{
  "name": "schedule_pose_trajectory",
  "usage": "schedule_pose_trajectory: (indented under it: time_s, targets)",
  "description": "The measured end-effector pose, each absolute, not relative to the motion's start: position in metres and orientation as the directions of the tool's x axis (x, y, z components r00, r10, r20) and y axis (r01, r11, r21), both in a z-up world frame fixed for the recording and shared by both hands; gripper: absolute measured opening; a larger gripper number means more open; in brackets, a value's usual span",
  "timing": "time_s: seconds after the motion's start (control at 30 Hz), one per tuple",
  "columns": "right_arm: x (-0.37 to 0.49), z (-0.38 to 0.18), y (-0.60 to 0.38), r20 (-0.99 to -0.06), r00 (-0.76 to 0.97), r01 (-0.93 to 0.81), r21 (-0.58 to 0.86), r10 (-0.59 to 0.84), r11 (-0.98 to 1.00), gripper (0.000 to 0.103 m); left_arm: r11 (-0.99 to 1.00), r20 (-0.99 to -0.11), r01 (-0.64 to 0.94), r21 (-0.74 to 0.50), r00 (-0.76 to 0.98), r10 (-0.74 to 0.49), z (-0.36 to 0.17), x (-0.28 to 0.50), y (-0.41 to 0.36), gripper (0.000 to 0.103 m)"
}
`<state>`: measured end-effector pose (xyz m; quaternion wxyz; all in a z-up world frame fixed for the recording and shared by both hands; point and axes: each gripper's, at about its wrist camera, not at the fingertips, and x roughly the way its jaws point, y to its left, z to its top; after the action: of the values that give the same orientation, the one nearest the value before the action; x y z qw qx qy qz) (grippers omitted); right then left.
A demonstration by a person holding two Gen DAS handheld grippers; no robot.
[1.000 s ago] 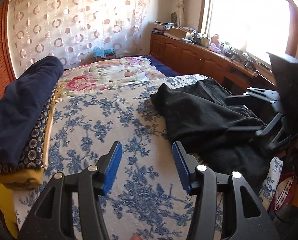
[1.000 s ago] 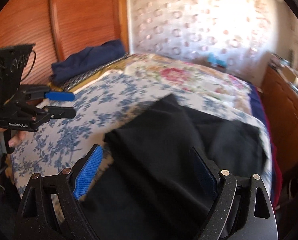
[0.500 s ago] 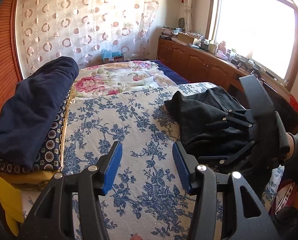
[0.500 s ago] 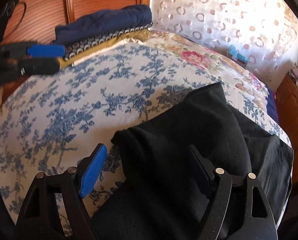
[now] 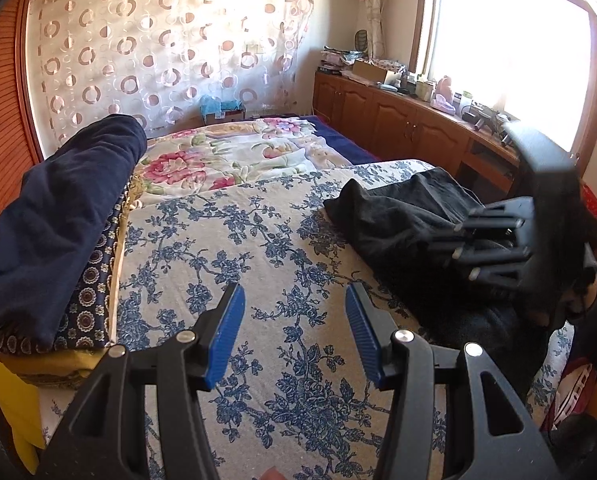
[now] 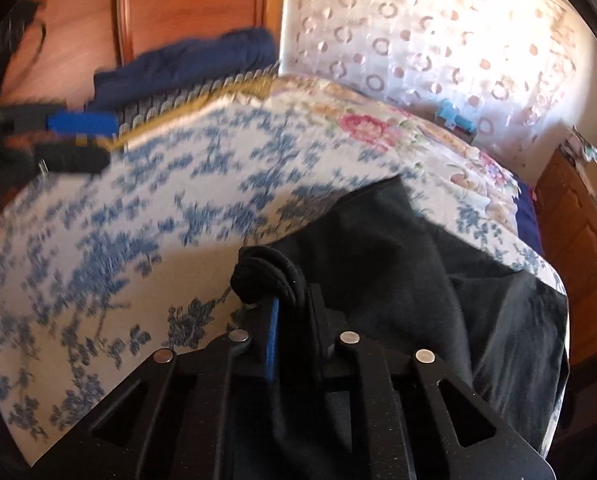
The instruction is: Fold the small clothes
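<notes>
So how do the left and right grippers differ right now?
The left gripper has its jaws apart with nothing between them, over the bare blue-flowered bedspread. The right gripper has just been closing its jaws, now clamped on a bunched edge of the black garment. Both are black with blue pads and point down toward the bed.

**Right gripper clamps down, left one waits open**

The right gripper (image 6: pixel 288 300) points steeply down, and its jaws have just been closing; they now pinch a bunched edge of the black garment (image 6: pixel 398 248) between the pads. The left gripper (image 5: pixel 294 332) hangs off to the side, also tilted down, its blue pads (image 5: pixel 226 332) set apart with nothing between them, touching nothing.
</notes>
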<state>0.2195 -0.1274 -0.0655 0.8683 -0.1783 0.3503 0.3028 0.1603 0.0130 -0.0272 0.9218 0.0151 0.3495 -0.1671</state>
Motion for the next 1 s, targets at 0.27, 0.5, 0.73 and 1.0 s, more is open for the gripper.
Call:
schedule_pose_trajectory:
  time_s: [0.27, 0.5, 0.73, 1.0]
  targets:
    - [0.233, -0.018, -0.175, -0.617, 0.69, -0.556, -0.116, 0.379, 0.823, 0.008, 0.941, -0.66, 0.329, -0.082, 0.689, -0.299, -0.03, 0.166, 0.003, 0.052]
    - [0.264, -0.006, -0.221, -0.614, 0.733, -0.476, -0.154, 0.294, 0.866, 0.008, 0.937, -0.666, 0.341, -0.076, 0.682, -0.303, -0.03, 0.17, -0.008, 0.052]
    - [0.293, -0.009, -0.251, -0.63, 0.746, -0.421, -0.193, 0.217, 0.886, 0.007, 0.936, -0.674, 0.346, -0.068, 0.676, -0.298, -0.03, 0.17, -0.016, 0.052]
    - [0.324, -0.028, -0.286, -0.68, 0.729, -0.31, -0.22, 0.082, 0.925, 0.007, 0.93, -0.678, 0.361, -0.067, 0.668, -0.308, -0.032, 0.167, -0.025, 0.052]
